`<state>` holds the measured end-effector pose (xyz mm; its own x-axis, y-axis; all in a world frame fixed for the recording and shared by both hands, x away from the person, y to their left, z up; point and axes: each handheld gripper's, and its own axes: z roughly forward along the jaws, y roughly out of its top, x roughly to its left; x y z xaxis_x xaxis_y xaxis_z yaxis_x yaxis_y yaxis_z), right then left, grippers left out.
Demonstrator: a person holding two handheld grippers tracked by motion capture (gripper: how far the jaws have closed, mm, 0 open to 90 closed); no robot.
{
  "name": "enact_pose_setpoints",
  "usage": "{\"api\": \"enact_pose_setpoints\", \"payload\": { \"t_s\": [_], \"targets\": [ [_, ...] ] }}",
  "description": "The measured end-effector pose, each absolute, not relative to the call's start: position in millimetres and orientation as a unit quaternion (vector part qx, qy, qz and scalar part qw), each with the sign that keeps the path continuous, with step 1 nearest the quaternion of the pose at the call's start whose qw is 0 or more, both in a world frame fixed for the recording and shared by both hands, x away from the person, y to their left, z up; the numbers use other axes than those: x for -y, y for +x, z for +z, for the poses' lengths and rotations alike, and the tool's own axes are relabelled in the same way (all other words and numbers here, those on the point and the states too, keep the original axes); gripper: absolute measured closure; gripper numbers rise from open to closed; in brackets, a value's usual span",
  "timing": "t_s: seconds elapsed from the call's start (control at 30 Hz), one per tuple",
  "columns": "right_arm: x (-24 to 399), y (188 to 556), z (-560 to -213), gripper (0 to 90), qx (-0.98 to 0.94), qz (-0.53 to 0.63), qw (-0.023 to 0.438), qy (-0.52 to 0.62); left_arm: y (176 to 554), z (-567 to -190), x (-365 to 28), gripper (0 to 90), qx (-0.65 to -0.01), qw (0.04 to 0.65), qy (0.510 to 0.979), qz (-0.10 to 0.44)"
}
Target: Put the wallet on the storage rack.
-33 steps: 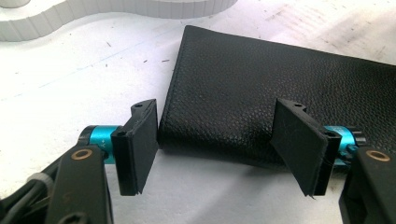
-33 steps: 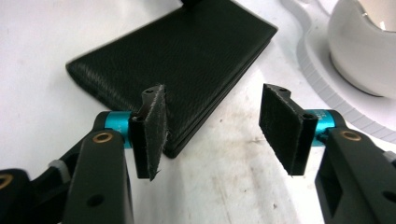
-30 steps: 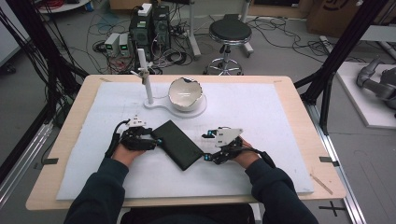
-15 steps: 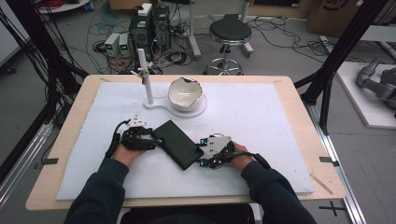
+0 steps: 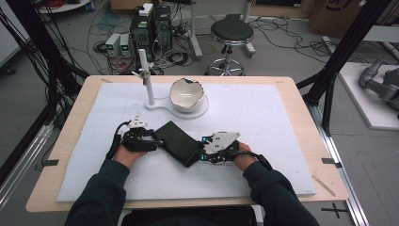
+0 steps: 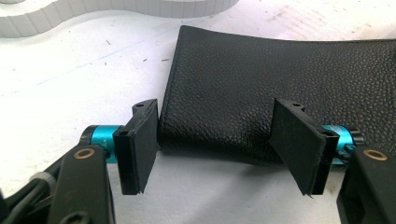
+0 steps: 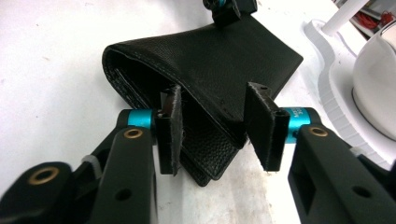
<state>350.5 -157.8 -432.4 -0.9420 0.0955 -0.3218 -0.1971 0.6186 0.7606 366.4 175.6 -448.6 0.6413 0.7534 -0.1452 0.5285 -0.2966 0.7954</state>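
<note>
Here, on the white mat [image 5: 263,117] that covers the table [image 5: 301,99], the left gripper [image 5: 148,141] sits at the left end of a black leather pouch [image 5: 179,143], which lies flat near the person's edge, between the two hands. In the left gripper view its fingers [image 6: 135,147] stand on either side of that end of the pouch; the left one touches the edge, while I cannot tell whether the right one presses the leather, so a firm grasp is not certain. Behind the pouch, farther up the table, stands a white stand [image 5: 147,77] on a curved base holding a white bowl [image 5: 187,94]. At the right, the right gripper [image 5: 207,154] meets the pouch's open end: its jaws have just been closing, with one finger [image 7: 170,128] inside the mouth, the upper flap between the two, and a small gap at the other finger.
</note>
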Motion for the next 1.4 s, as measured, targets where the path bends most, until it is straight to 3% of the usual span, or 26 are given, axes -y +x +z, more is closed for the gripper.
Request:
{"api": "enact_pose_setpoints", "payload": {
  "t_s": [0.17,0.2,0.4,0.77,1.13,1.4],
  "targets": [
    [156.9,347.5,-429.0,76.3,-0.886,0.427,0.176,-0.041,366.1,-444.7,-179.1,33.0,-0.405,0.448,0.786,0.134],
    [157.2,345.6,-424.4,79.4,-0.884,0.432,0.178,-0.034,363.7,-436.9,-182.3,33.6,-0.402,0.463,0.774,0.158],
    [158.7,349.0,-410.0,86.1,-0.863,0.472,0.182,-0.003,354.3,-416.8,-187.6,33.9,-0.369,0.501,0.755,0.207],
    [178.6,354.7,-377.1,87.9,-0.842,0.503,0.190,0.051,345.9,-406.1,-176.4,37.4,-0.320,0.517,0.761,0.227],
    [218.5,354.1,-330.6,88.2,-0.803,0.552,0.163,0.154,346.3,-404.0,-176.7,37.9,-0.328,0.520,0.757,0.224],
    [224.9,360.7,-331.8,88.0,-0.795,0.540,0.173,0.215,346.2,-405.3,-173.8,39.1,-0.327,0.519,0.759,0.221]
  ]
}}
